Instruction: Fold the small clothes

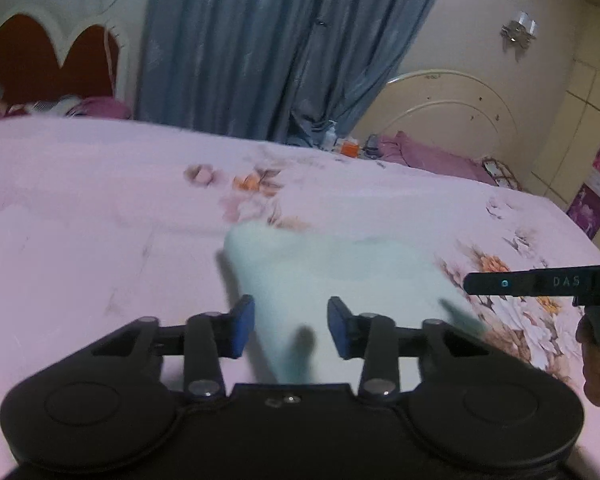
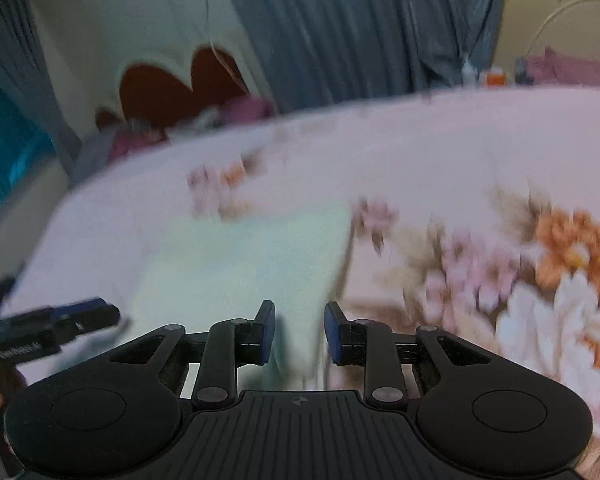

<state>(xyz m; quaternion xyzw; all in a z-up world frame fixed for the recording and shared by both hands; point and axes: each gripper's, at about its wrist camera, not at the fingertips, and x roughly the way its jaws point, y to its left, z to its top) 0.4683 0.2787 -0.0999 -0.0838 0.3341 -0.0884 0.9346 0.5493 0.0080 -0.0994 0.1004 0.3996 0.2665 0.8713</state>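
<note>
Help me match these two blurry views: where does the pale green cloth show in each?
Left wrist view: the pale green cloth lies low in the middle, running down between the left tongs.
Right wrist view: the cloth lies left of the middle, reaching down between the right tongs.
Shared landmark: the red heart-shaped headboard.

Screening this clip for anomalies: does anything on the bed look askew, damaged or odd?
Nothing damaged or spilled. The pale mint garment lies rumpled and unevenly folded on the floral bedsheet, which suits mid-fold. Motion blur hides finer detail.
</note>
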